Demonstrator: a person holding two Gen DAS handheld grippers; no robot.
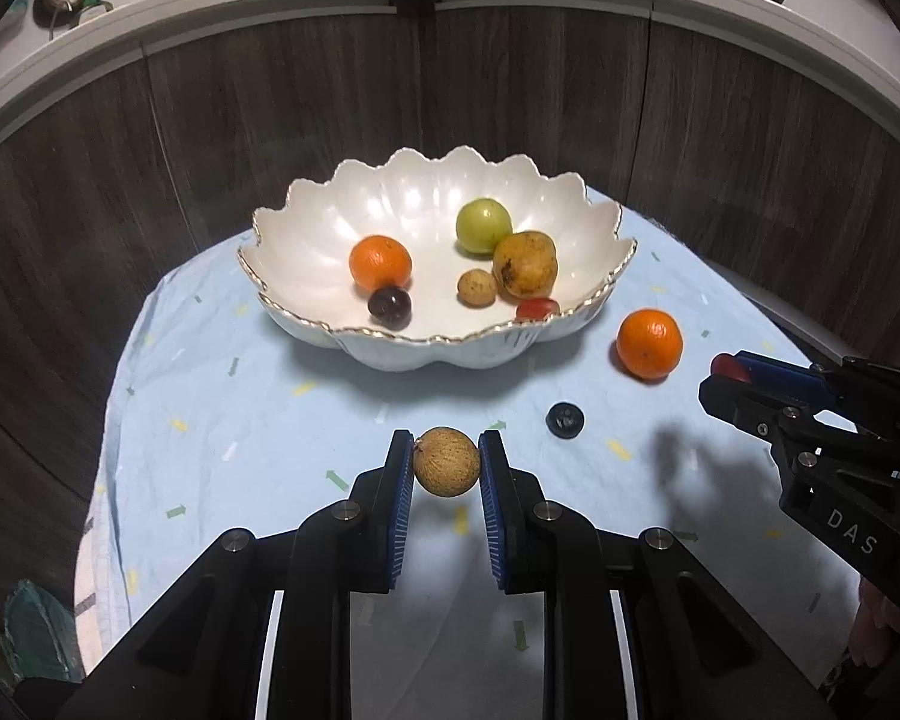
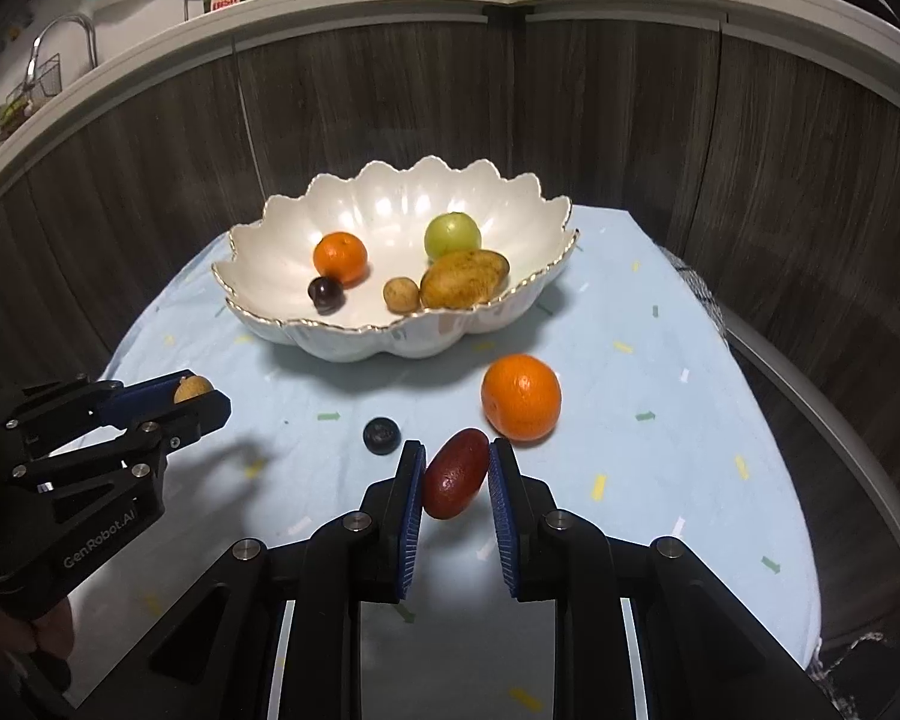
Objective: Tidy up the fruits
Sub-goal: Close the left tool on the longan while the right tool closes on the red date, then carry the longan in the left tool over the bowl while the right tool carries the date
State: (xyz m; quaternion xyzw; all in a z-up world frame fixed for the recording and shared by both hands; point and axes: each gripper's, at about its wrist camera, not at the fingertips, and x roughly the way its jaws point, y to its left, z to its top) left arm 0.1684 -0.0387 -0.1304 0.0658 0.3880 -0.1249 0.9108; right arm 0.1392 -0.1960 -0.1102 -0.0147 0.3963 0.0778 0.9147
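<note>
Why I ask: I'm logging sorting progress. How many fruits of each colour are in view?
Orange fruits: 2
Green fruits: 1
Tan-brown fruits: 3
Red fruits: 2
Dark fruits: 2
Total: 10

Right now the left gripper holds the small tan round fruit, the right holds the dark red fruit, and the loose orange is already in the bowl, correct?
Not quite. The loose orange lies on the blue cloth, outside the bowl, as the right wrist view shows. Both grips are as you say.

Bowl sits at back of counter, fruits inside. Orange lies before it to the right; blueberry left of orange.
</note>
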